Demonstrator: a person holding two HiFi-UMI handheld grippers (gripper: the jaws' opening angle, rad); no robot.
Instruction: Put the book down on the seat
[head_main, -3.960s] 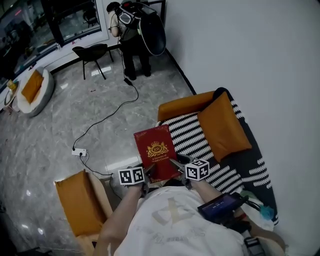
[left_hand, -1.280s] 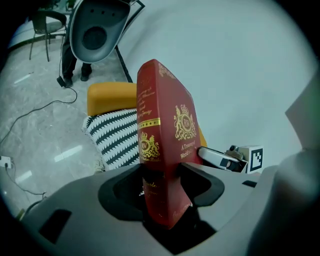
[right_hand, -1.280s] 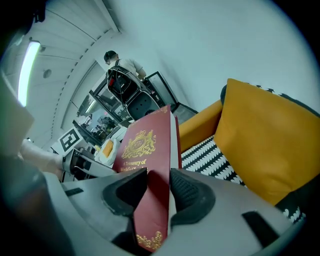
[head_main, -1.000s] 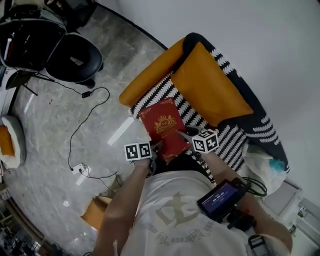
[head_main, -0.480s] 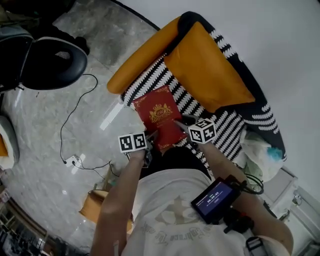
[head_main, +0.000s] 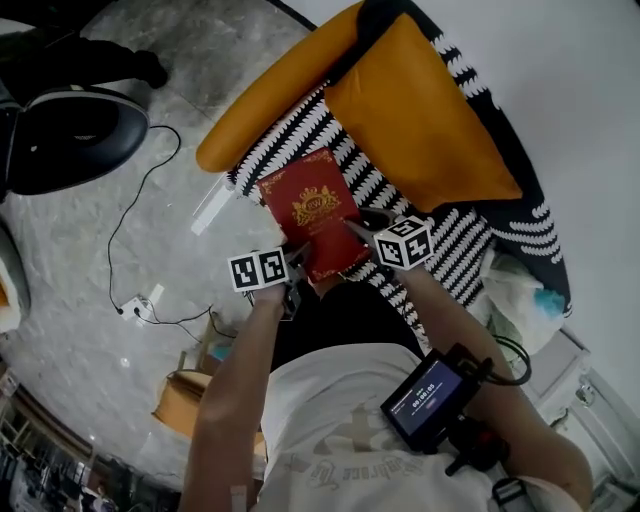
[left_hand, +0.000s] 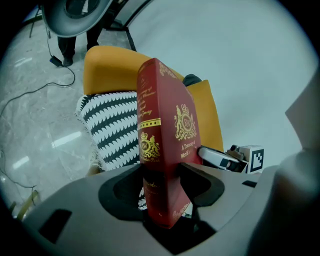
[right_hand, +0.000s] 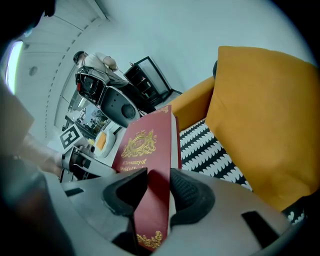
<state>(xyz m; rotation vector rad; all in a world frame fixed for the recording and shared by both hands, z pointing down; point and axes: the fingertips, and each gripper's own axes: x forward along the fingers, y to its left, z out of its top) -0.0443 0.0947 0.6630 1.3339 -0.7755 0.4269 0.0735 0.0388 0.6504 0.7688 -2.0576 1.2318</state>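
Holding the red book (head_main: 312, 228) in both grippers over the front edge of the striped seat (head_main: 345, 165), gold-crested cover upward, far end raised, not yet lying on the black-and-white fabric. Clamped at the near corner by the spine with the left gripper (head_main: 296, 262), pads tight on both boards. Clamped at the near corner by the page side with the right gripper (head_main: 356, 226), likewise closed hard on the covers. Behind the book, against the backrest, an orange cushion (head_main: 420, 110). Along the seat's left side, an orange armrest (head_main: 265, 115). Beyond that, grey marbled floor (head_main: 60, 250).
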